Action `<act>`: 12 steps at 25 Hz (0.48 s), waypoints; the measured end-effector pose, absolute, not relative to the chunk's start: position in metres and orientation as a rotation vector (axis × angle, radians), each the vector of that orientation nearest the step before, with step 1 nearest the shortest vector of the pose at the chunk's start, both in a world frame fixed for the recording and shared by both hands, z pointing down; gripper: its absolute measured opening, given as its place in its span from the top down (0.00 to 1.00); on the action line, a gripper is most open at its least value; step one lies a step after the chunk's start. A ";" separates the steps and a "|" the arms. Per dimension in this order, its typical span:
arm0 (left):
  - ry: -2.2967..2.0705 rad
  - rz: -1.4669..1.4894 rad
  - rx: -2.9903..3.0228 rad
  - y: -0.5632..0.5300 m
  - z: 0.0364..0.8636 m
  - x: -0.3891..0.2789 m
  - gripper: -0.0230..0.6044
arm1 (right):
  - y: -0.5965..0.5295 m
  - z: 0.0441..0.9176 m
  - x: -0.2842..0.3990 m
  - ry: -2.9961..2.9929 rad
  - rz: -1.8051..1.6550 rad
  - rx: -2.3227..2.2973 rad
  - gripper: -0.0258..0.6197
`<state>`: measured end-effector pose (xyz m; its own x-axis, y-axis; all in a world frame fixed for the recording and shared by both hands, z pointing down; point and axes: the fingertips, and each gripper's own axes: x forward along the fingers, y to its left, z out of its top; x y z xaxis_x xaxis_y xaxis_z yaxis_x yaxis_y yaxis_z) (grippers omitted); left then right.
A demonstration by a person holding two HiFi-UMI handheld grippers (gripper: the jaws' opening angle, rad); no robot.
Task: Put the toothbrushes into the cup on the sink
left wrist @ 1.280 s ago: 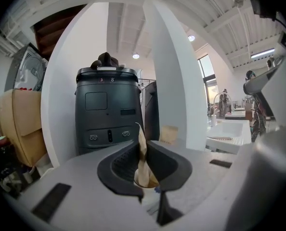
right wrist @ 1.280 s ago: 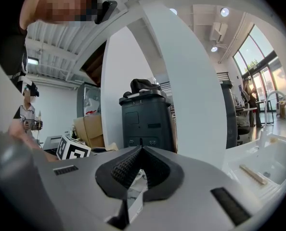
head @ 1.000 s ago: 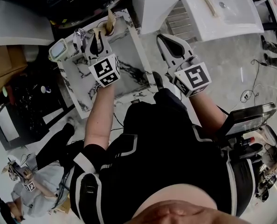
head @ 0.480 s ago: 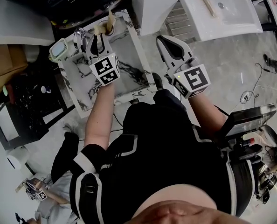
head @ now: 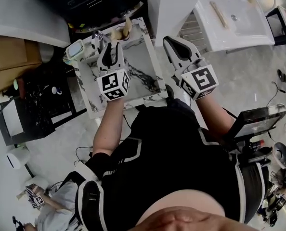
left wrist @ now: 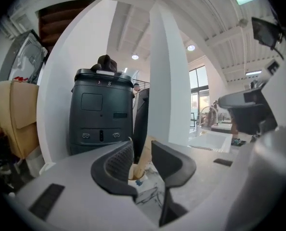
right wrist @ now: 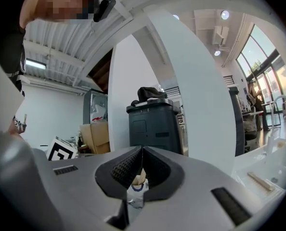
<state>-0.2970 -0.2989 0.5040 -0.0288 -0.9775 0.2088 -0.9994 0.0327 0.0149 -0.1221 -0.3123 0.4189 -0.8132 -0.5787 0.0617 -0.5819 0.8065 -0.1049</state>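
Note:
A small white cup (head: 120, 33) stands at the far end of the marble-topped stand (head: 143, 71), with a beige toothbrush (head: 127, 25) sticking up out of it. My left gripper (head: 110, 47) hovers just short of the cup. Its jaws are opening and the pads press on nothing. In the left gripper view the cup (left wrist: 135, 177) and brush (left wrist: 144, 159) show through the gap of the left gripper (left wrist: 142, 150). My right gripper (head: 170, 40) is shut and empty, beside the stand's right edge. Another wooden toothbrush (head: 218, 14) lies on the white sink (head: 239, 30).
A pale teal-rimmed container (head: 75, 50) and a metallic object (head: 97, 36) sit at the stand's far left corner. A white pillar (head: 164, 4) rises between stand and sink. A cardboard box (head: 8, 61) and dark clutter lie left. A person (head: 42, 211) sits on the floor.
The left gripper's jaws have spread apart and no longer hold the beige brush seen between them earlier. The head view has shifted a little. The right gripper stays shut.

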 end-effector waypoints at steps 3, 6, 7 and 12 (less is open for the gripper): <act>-2.087 0.160 2.137 -0.282 0.482 -0.283 0.78 | -0.310 0.410 -0.129 -2.977 0.172 0.935 0.92; -2.042 0.108 2.149 -0.261 0.469 -0.277 0.88 | -0.306 0.406 -0.141 -2.988 0.139 0.878 0.92; -2.030 0.093 2.146 -0.254 0.464 -0.276 0.89 | -0.306 0.403 -0.146 -2.994 0.137 0.862 0.92; -2.044 0.017 2.145 -0.228 0.436 -0.286 0.95 | -0.301 0.385 -0.168 -3.045 0.118 0.801 0.92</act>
<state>-0.2862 -0.2284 0.4356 0.0556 -0.9898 0.1310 -0.9919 -0.0398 0.1205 -0.1675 -0.3006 0.3850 -0.8708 -0.4915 0.0105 -0.4908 0.8681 -0.0747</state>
